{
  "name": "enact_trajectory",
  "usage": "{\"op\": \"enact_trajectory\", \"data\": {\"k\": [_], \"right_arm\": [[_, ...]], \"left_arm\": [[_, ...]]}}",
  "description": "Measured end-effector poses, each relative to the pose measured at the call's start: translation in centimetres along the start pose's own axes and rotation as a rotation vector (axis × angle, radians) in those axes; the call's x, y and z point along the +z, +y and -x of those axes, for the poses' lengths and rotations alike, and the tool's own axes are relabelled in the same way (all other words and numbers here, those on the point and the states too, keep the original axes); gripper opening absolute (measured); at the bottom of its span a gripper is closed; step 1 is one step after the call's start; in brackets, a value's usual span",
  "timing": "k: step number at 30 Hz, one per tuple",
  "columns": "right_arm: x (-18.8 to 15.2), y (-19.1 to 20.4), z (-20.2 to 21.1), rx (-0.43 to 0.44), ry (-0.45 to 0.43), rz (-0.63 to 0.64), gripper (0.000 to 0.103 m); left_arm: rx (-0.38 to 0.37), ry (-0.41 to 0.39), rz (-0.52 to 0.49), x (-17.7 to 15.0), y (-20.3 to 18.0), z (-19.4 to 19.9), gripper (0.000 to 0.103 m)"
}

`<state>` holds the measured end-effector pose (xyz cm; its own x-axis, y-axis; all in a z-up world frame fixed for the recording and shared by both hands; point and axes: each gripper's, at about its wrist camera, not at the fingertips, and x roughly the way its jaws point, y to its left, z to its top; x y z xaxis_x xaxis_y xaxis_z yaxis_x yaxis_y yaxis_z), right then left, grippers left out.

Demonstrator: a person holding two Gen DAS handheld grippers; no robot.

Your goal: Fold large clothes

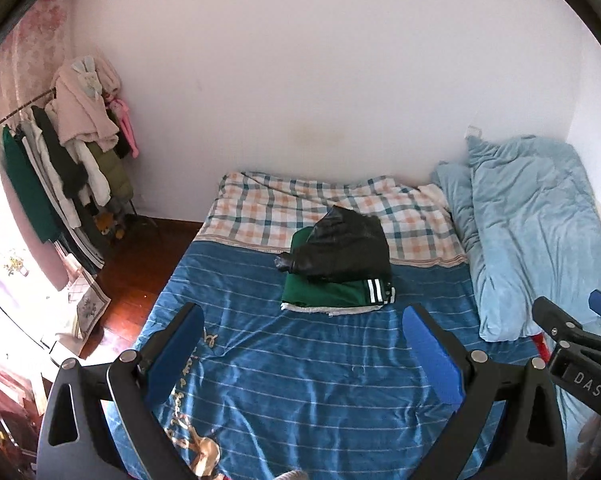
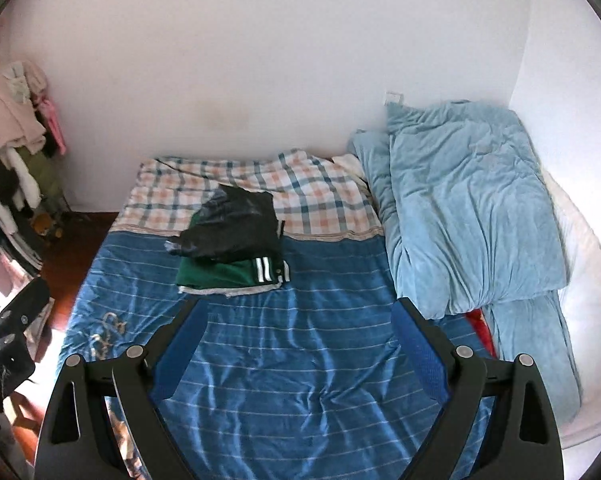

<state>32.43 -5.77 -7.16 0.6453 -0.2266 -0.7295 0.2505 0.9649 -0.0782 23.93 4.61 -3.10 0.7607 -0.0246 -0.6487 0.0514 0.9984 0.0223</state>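
Observation:
A folded black leather-like garment (image 1: 348,246) lies on top of a folded green garment with white stripes (image 1: 332,294) in the middle of the bed; the pile also shows in the right wrist view, black (image 2: 236,230) over green (image 2: 220,276). My left gripper (image 1: 302,322) is open and empty, held above the blue striped sheet (image 1: 300,380) just short of the pile. My right gripper (image 2: 298,320) is open and empty, also above the sheet (image 2: 300,360), and it shows at the right edge of the left wrist view (image 1: 572,320).
A light blue duvet (image 2: 468,208) is bunched along the bed's right side. A checked cover (image 1: 268,208) lies at the far end by the white wall. A clothes rack (image 1: 72,148) with several hung garments stands left of the bed over a wooden floor (image 1: 136,264).

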Motion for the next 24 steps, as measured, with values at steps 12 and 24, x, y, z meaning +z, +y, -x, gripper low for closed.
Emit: {"op": "enact_trajectory", "data": {"k": [12, 24], "right_arm": [[-1.1, -0.4, 10.1, 0.022, -0.085, 0.010, 0.095], [-0.5, -0.7, 12.8, 0.048, -0.118, 0.017, 0.097]], "left_arm": [[-0.003, -0.039, 0.002, -1.1, -0.3, 6.2, 0.102], [-0.002, -0.057, 0.018, -1.8, 0.0, 8.1, 0.102]]}}
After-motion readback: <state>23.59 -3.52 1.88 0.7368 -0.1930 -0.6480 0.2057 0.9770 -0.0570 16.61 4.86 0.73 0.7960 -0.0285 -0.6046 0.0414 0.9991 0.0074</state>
